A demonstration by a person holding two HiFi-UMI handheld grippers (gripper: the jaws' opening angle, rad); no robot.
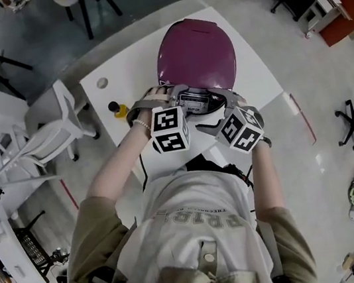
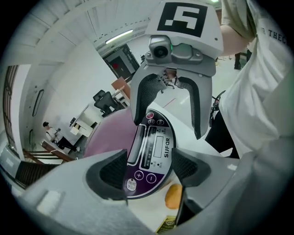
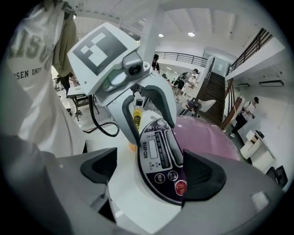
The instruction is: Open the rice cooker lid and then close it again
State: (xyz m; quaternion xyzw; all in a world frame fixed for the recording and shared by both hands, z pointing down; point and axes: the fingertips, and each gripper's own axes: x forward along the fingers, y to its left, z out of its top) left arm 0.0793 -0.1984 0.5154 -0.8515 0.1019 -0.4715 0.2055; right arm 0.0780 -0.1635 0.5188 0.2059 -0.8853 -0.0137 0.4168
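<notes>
Left gripper (image 2: 150,170) and right gripper (image 3: 154,172) face each other, jaws spread, with the control panel (image 2: 155,147) between each pair. Rice cooker (image 1: 194,54), purple lid closed, stands on the white table (image 1: 256,74).

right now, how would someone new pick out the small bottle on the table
Find the white table in the middle of the floor, with the purple-lidded rice cooker on it. Just left of the cooker in the head view, near the table's edge, stands the small bottle: yellow with a dark cap, the only yellow thing on that white top.
</notes>
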